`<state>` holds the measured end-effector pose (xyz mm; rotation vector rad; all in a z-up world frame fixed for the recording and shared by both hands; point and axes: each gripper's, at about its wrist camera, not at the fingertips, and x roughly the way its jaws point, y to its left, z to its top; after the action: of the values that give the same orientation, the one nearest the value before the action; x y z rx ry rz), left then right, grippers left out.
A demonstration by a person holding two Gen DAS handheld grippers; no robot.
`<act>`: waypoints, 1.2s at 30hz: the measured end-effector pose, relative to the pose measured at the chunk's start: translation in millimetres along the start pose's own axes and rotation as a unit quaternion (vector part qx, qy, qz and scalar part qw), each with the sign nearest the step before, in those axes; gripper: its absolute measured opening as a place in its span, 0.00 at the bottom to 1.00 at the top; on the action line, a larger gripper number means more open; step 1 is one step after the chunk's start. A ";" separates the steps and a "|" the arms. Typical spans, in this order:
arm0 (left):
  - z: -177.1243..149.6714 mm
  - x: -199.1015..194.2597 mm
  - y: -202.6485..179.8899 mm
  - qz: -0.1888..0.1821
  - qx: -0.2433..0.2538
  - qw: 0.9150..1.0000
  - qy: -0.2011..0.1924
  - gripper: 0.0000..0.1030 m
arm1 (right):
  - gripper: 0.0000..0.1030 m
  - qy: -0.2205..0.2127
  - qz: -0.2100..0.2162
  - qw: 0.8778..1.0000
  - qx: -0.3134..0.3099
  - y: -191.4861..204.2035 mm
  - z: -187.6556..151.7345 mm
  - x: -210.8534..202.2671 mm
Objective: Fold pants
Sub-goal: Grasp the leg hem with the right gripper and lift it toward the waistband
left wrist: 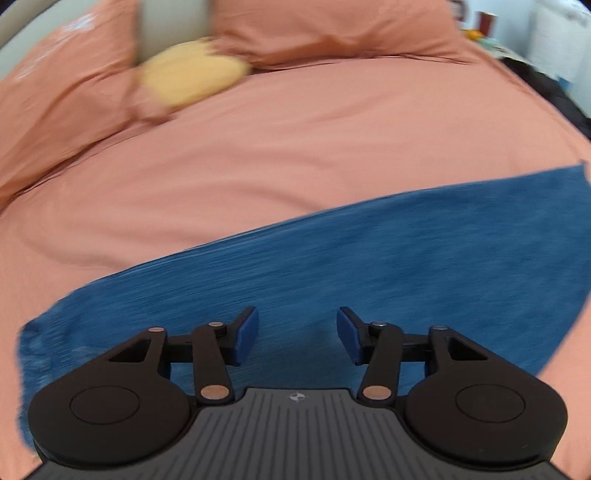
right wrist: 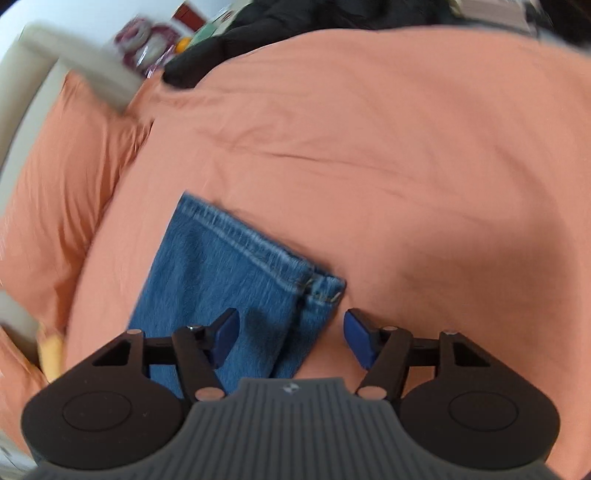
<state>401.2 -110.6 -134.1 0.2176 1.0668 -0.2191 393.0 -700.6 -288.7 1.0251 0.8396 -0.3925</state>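
Observation:
Blue denim pants (left wrist: 369, 258) lie flat on a salmon-pink bed. In the left wrist view they stretch from lower left to the right edge, blurred by motion. My left gripper (left wrist: 297, 334) is open and empty just above the denim. In the right wrist view a leg end with its stitched hem (right wrist: 255, 247) lies on the bed. My right gripper (right wrist: 291, 338) is open and empty over the hem corner, its left finger above the denim and its right finger above the sheet.
The salmon-pink bedcover (left wrist: 258, 166) spreads all around. Pink pillows (left wrist: 332, 33) and a yellow cushion (left wrist: 192, 75) lie at the head. A pale headboard (right wrist: 22, 96) and black clothing (right wrist: 229, 40) are at the bed's edge, with clutter (left wrist: 484, 33) beyond.

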 end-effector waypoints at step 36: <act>59.9 106.3 -227.7 -0.116 0.118 0.986 0.030 0.20 | 0.06 -0.014 0.014 0.986 -0.164 23.9 9.9 -13.9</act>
<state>436.9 -353.0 -216.0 0.3146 1.1261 -0.5534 403.8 -698.7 -261.4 0.7237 0.8308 -0.2338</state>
